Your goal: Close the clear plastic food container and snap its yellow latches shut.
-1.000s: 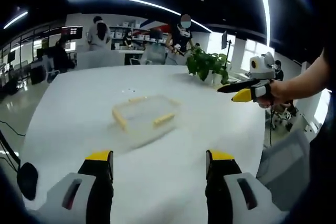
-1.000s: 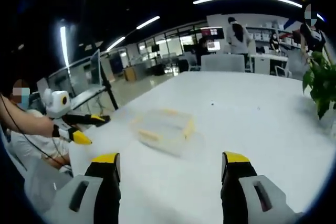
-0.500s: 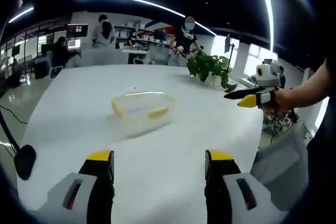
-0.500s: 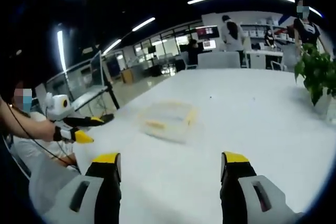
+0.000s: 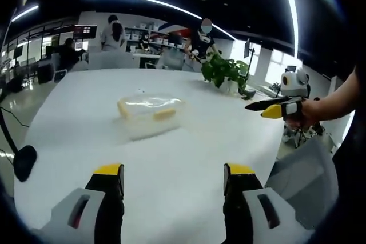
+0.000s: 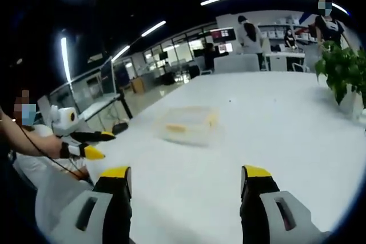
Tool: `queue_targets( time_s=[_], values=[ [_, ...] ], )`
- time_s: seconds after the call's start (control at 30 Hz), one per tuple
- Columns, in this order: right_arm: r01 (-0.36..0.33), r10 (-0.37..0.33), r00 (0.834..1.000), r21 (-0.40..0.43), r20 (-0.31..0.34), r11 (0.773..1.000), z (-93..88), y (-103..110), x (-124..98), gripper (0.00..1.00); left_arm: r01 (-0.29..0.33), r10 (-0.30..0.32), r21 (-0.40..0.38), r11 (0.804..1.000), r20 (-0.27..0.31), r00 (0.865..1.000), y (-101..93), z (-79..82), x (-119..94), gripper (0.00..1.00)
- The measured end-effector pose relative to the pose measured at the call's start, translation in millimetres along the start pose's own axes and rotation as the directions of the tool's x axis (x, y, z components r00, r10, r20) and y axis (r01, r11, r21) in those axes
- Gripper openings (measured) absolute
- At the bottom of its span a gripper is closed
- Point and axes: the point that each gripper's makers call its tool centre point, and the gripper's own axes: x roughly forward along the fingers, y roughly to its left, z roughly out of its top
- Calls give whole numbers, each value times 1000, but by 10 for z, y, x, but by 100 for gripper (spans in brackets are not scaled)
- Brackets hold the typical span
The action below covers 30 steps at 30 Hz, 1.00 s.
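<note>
Ahead, your container with yellow latches sits mid-table, well apart from both grippers. Your left gripper and right gripper hold jaws spread, empty.

Nothing readable anywhere. Searched the clear food container for a label or brand mark and found none. Wall screen at the back glowed, but whatever it carried was far too small and blurred to make out.
</note>
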Motion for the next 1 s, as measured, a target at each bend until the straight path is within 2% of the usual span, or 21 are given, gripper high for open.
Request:
queue_targets(
  time_s=[0.23, 0.37, 0.67, 0.8, 0.9, 1.0],
  values=[
    [14, -14, 1000, 24, 17, 1000, -53, 57, -68, 76, -8, 8, -17, 1000, 5, 1000, -31, -53, -78, 70],
    [35, -35, 999, 11, 35, 999, -65, 78, -94, 75, -3, 2, -28, 1000, -12, 1000, -53, -144, -76, 70],
    [33, -34, 998, 21, 53, 999, -158, 215, -114, 76, -10, 10, -38, 999, 2, 1000, -59, -110, -138, 69],
    [61, -63, 995, 33, 76, 998, -169, 229, -128, 73, -18, 17, -49, 999, -13, 1000, -87, -215, -176, 69],
    [60, -57, 995, -32, 82, 998, -119, 264, -123, 73, -19, 17, -55, 998, -37, 999, -128, -327, -156, 68],
    [57, -56, 995, -13, 87, 998, -107, 245, -152, 73, -16, 14, -52, 999, -39, 999, -195, -336, -150, 68]
  ],
)
